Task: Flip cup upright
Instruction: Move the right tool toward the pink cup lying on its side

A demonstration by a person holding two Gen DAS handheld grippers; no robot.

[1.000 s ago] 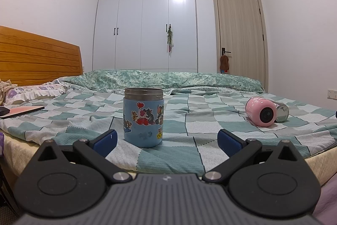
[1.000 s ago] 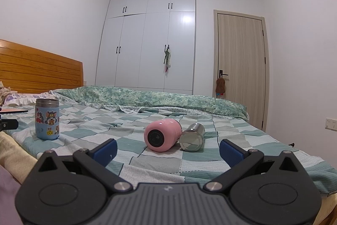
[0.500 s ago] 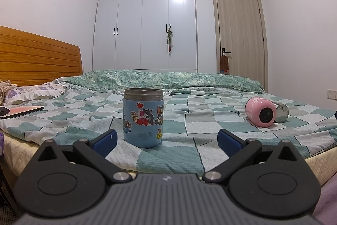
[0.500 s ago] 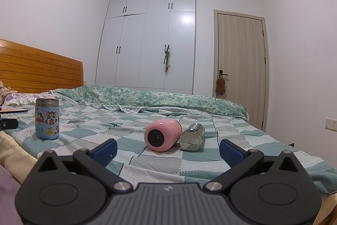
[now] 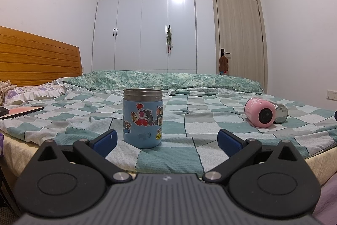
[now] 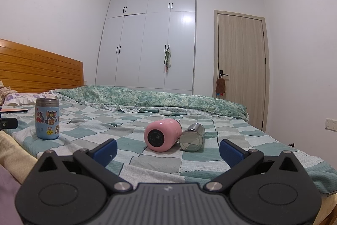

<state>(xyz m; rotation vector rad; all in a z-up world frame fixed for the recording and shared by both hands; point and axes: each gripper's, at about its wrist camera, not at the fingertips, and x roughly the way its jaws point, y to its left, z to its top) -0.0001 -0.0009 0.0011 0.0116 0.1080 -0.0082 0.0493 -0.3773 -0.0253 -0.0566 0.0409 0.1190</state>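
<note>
A pink cup (image 6: 163, 134) lies on its side on the checked bedspread (image 6: 147, 163), its dark base toward me. A small steel cup (image 6: 192, 137) lies on its side touching it on the right. Both also show in the left wrist view, the pink cup (image 5: 260, 115) and the steel cup (image 5: 281, 113) at far right. A blue cartoon cup (image 5: 142, 118) stands upright just ahead of my left gripper (image 5: 166, 138), which is open and empty. It also shows in the right wrist view (image 6: 47, 121). My right gripper (image 6: 167, 151) is open and empty, short of the pink cup.
A wooden headboard (image 5: 38, 60) and pillows (image 5: 31, 93) are at the left. A flat tablet-like object (image 5: 21, 112) lies on the bed's left edge. A rolled green quilt (image 6: 158, 99) runs along the far side. A white wardrobe (image 5: 145, 22) and door (image 5: 240, 35) are behind.
</note>
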